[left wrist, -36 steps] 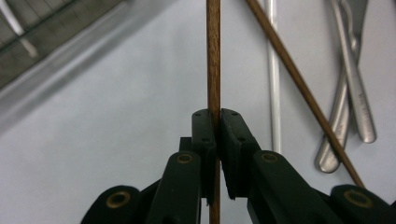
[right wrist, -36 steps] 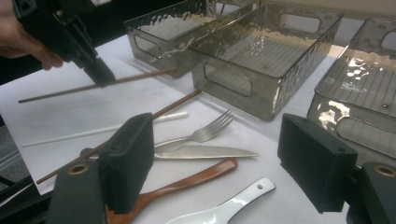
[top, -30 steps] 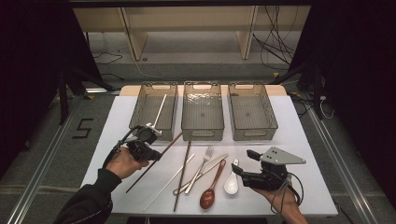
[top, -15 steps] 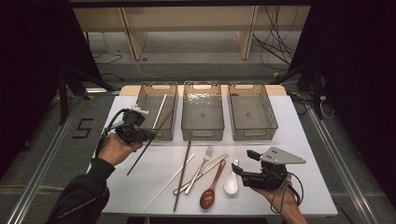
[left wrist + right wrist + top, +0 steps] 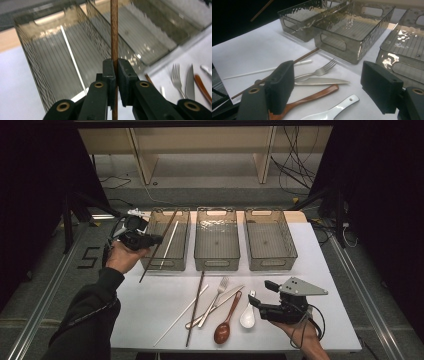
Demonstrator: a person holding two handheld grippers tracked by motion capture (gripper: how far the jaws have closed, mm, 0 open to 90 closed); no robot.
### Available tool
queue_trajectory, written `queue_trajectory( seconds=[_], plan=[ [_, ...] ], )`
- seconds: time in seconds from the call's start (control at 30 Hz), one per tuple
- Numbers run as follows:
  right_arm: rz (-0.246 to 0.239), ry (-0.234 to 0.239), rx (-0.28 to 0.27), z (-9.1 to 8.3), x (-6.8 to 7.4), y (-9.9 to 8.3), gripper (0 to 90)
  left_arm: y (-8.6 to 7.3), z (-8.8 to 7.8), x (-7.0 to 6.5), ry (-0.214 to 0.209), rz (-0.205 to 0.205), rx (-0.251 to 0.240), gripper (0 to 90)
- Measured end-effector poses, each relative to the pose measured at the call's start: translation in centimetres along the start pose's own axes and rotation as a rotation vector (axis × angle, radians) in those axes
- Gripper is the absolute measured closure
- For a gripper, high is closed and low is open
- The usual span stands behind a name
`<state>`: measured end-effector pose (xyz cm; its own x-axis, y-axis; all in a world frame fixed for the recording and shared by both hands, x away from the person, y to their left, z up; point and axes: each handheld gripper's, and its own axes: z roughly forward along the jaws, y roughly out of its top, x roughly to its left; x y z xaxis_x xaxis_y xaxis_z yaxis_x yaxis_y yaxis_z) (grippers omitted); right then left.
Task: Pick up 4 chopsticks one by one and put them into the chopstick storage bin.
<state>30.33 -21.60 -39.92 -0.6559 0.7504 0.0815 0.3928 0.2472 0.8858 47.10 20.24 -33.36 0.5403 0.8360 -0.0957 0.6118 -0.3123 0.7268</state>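
My left gripper is shut on a brown chopstick, held slanting above the left smoked bin. In the left gripper view the stick runs upright between the pressed pads, with the bin below. A white chopstick lies inside that bin. My right gripper stands open near the table's front right, nothing between its jaws, just beside a white spoon. The right gripper view has its jaws wide apart over the white spoon and a brown wooden spoon.
Middle bin and right bin stand in the back row. Loose on the white table lie a brown chopstick, a white chopstick, a fork, a knife and the brown spoon.
My left gripper has lifted the brown chopstick off the table and carried it up and back, over the left bin. The right gripper has stayed put.
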Motion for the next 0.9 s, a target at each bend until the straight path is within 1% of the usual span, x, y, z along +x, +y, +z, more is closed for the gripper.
queue_trajectory(
  seconds=[0.17,0.27,0.3,0.43,0.63,0.7,0.73,0.77,0.8,0.9],
  plan=[
    [-0.002,0.004,-0.005,0.0,0.0,0.0,28.1,1.5,0.7,1.2,0.008,-0.023,-0.055,84.1],
    [0.001,0.007,-0.007,0.0,0.0,0.0,28.1,2.3,1.4,2.0,0.009,-0.040,-0.072,84.1],
    [0.002,0.007,-0.008,0.0,0.0,0.0,28.0,2.4,1.6,2.2,0.008,-0.042,-0.068,84.1],
    [0.007,0.015,-0.003,0.1,0.0,0.0,28.1,2.7,2.7,3.1,0.027,-0.041,-0.052,84.1],
    [0.004,0.015,-0.003,0.2,-0.1,-0.1,28.0,3.5,2.9,4.6,0.047,-0.061,-0.063,84.1],
    [0.003,0.014,-0.001,0.2,-0.1,-0.1,28.0,3.8,2.9,4.7,0.058,-0.046,-0.063,84.1],
    [0.002,0.015,-0.001,0.2,-0.1,-0.1,28.0,4.1,2.8,4.7,0.066,-0.032,-0.064,84.1],
    [0.003,0.014,-0.002,0.2,-0.1,-0.1,28.1,4.3,2.8,4.7,0.073,-0.022,-0.074,84.1],
    [0.002,0.015,0.000,0.2,-0.1,-0.1,28.1,4.6,2.9,4.7,0.075,-0.014,-0.074,84.0],
    [0.001,0.016,-0.003,0.2,0.0,0.0,28.1,4.9,3.6,5.0,0.081,-0.013,-0.075,84.0]
  ],
)
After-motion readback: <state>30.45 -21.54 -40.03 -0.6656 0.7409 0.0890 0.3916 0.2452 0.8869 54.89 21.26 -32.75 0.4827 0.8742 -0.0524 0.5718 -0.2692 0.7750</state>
